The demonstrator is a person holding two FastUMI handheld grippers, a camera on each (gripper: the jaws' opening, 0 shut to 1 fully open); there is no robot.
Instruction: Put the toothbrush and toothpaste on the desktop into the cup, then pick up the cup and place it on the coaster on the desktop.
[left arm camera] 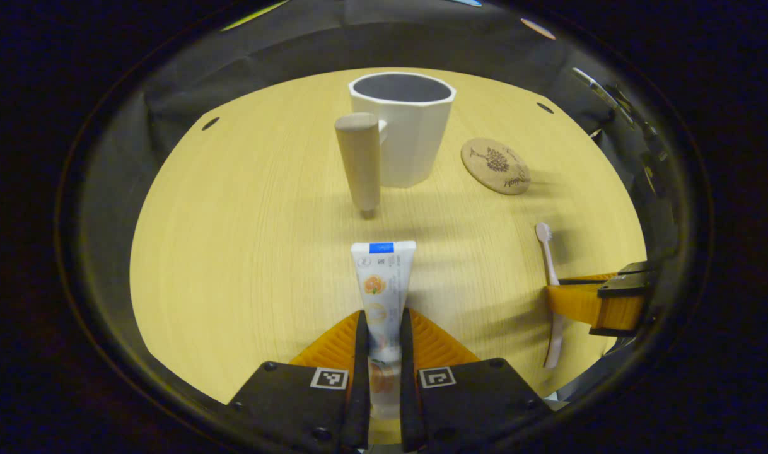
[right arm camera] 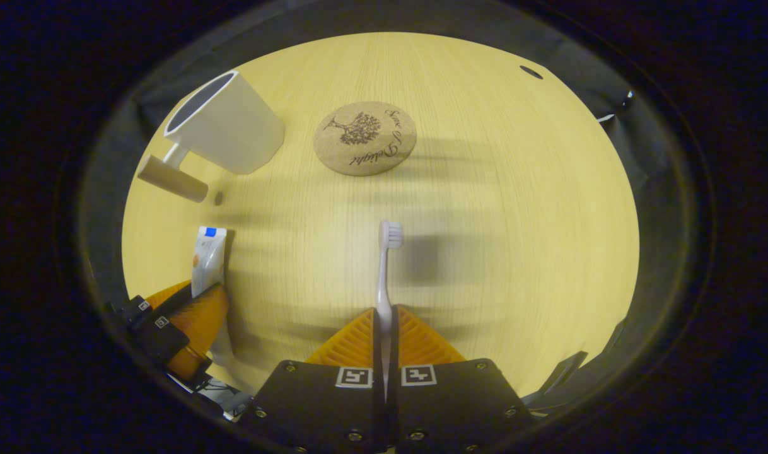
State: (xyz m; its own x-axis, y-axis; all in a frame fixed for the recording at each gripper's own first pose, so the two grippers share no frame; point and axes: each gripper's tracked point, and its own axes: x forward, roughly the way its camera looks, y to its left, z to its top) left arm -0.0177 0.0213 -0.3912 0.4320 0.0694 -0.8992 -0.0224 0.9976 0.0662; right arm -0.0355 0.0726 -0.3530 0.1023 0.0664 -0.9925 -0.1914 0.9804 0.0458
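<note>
Pale wood with a fine straight grain makes the round desktop (left arm camera: 245, 252), and black cloth hangs behind it.

From the left gripper view we see, going from left to right, the cup (left arm camera: 406, 129) first: white, with flat facets, a dark inside and a thick rounded wooden handle that points toward us. It stands upright on the far part of the desktop. Below it, the left gripper (left arm camera: 381, 325) has both fingers pressed on the toothpaste (left arm camera: 383, 277), a smooth white flattened tube with orange pictures and a blue band at its far end, which points toward the cup. Further right lies the coaster (left arm camera: 495, 166), a flat round cork disc with a dark tree drawing, just beside the cup and not touching it.

From the right gripper view the cup is at far left, the coaster is near the middle, and the right gripper (right arm camera: 384, 325) is closed narrowly on the handle of the toothbrush (right arm camera: 385, 265). This toothbrush is slim and pale, and its small bristle head points forward toward the coaster, well short of it.
</note>
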